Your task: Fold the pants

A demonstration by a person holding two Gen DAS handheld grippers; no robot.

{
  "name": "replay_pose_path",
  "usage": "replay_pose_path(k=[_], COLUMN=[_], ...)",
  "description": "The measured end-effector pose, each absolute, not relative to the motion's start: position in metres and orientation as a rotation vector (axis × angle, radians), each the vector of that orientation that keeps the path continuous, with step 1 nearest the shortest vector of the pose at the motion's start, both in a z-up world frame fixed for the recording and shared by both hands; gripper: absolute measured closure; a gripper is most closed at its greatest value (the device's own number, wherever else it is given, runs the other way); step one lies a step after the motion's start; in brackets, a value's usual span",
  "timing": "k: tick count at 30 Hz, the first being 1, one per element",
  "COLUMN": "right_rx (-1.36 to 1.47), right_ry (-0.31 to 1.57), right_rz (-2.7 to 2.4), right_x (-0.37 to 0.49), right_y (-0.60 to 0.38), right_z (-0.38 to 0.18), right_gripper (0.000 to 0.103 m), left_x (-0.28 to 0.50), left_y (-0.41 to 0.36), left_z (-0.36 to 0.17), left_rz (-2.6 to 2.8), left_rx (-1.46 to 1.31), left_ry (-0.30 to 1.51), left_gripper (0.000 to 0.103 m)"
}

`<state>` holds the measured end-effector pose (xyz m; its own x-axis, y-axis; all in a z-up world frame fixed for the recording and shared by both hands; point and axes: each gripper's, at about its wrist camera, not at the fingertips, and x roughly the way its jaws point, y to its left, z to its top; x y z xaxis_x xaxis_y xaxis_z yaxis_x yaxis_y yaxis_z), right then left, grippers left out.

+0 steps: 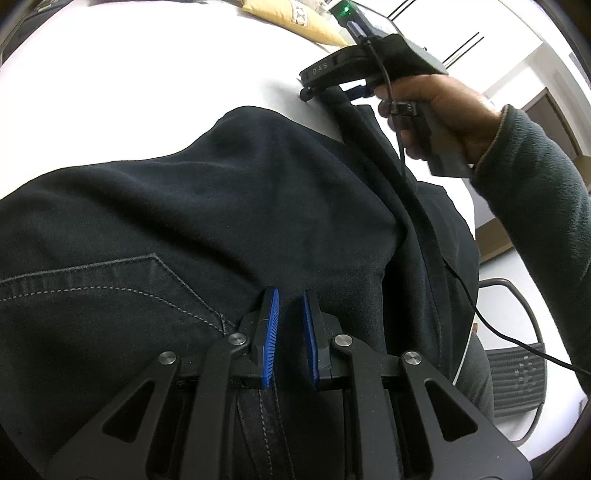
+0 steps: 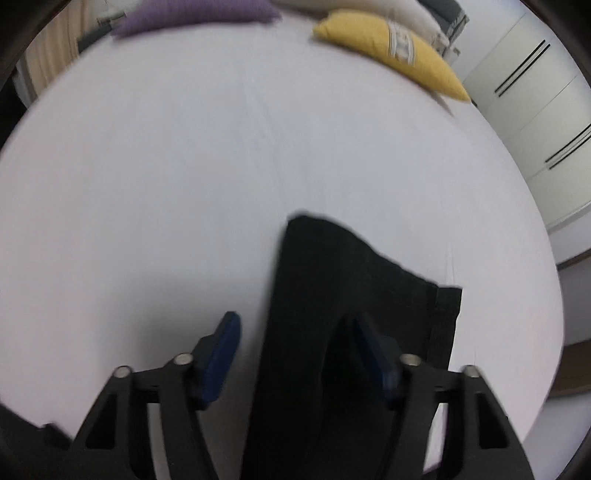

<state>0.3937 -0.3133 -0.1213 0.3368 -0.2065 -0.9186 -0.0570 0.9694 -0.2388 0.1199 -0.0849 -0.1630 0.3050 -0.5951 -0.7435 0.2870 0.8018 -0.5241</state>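
Dark navy pants (image 1: 221, 206) lie on the white bed, back pocket stitching at the left of the left wrist view. My left gripper (image 1: 290, 295) hovers over the seat of the pants, its blue pads a small gap apart, nothing between them. In the same view my right gripper (image 1: 332, 90) is held in a hand at the far end of a raised pant leg. In the right wrist view my right gripper (image 2: 295, 325) is open wide, with the leg end (image 2: 332, 280) of the pants lying between the blue fingers, loose.
The white bed sheet (image 2: 221, 166) stretches ahead. A yellow pillow (image 2: 391, 48) and a purple pillow (image 2: 195, 14) lie at the far edge. White wardrobe doors (image 2: 535, 110) stand at the right. A chair (image 1: 517, 369) is beside the bed.
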Motion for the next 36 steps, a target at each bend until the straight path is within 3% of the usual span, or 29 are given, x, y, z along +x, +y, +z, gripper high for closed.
replay_pose_path(k=[1, 6, 12, 21, 23, 29, 36], right_rx=[-0.221, -0.064, 0.206, 0.780, 0.940, 1.193, 1.346], right_ry=[1.228, 1.254, 1.163, 0.677, 0.566, 0.498, 0.436], right_rz=[-0.092, -0.056, 0.010, 0.074, 0.050, -0.089, -0.137], right_x=[0.394, 0.397, 0.378, 0.221, 0.167, 0.055, 0.033], right_y=[-0.318, -0.356, -0.421, -0.575, -0.614, -0.665, -0.673], right_z=[-0.121, -0.115, -0.083, -0.012, -0.025, -0.098, -0.141], right_gripper=[0.043, 0.095, 0.097, 0.097, 0.097, 0.097, 0.097], left_x=[0.120, 0.122, 0.123, 0.122, 0.121, 0.119, 0.119], left_y=[-0.084, -0.081, -0.081, -0.084, -0.084, -0.086, -0.090], left_z=[-0.163, -0.164, -0.163, -0.162, -0.161, -0.160, -0.156], left_rz=[-0.598, -0.600, -0.596, -0.586, -0.584, -0.575, -0.553], left_rx=[-0.321, -0.325, -0.316, -0.319, -0.320, -0.310, -0.321], left_ry=[1.117, 1.116, 1.115, 1.112, 1.112, 1.112, 1.130], left_gripper=[0.090, 0.090, 0.090, 0.090, 0.090, 0.090, 0.090])
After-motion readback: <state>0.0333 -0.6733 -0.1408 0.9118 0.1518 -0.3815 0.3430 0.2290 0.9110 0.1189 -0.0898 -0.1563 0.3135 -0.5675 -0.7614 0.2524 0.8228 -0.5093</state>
